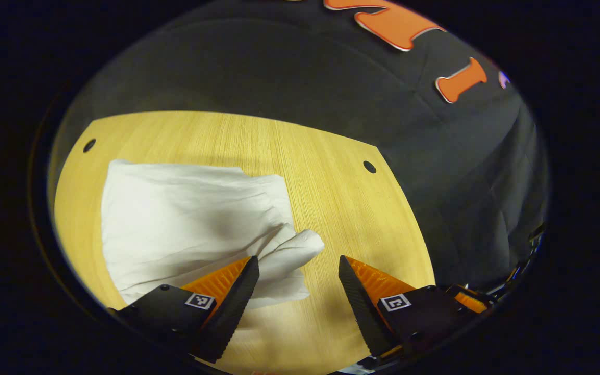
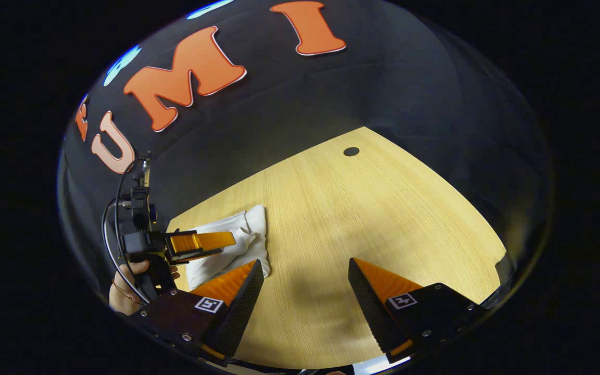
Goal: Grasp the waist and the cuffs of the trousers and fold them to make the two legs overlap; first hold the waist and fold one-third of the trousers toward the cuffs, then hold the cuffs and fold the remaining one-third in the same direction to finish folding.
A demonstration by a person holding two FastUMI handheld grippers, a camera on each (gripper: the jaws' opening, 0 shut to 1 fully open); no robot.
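Wooden table (image 1: 331, 177) under black cloth wall, round holes near far corners. White trousers (image 1: 185, 224) folded into compact rectangle, lying flat on table, one bunched corner (image 1: 300, 247) sticking out toward bare wood. Left gripper (image 1: 298, 273) above near edge of bundle, jaws wide apart, holding nothing. Right gripper (image 2: 305, 278) over bare table, well apart from trousers (image 2: 237, 242), jaws spread, nothing between them. Hand (image 2: 123, 291) holds left gripper (image 2: 196, 245).

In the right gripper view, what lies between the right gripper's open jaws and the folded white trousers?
Only bare light wooden tabletop: the right gripper hangs open above it, with the folded white trousers off to its left, beside the left gripper.
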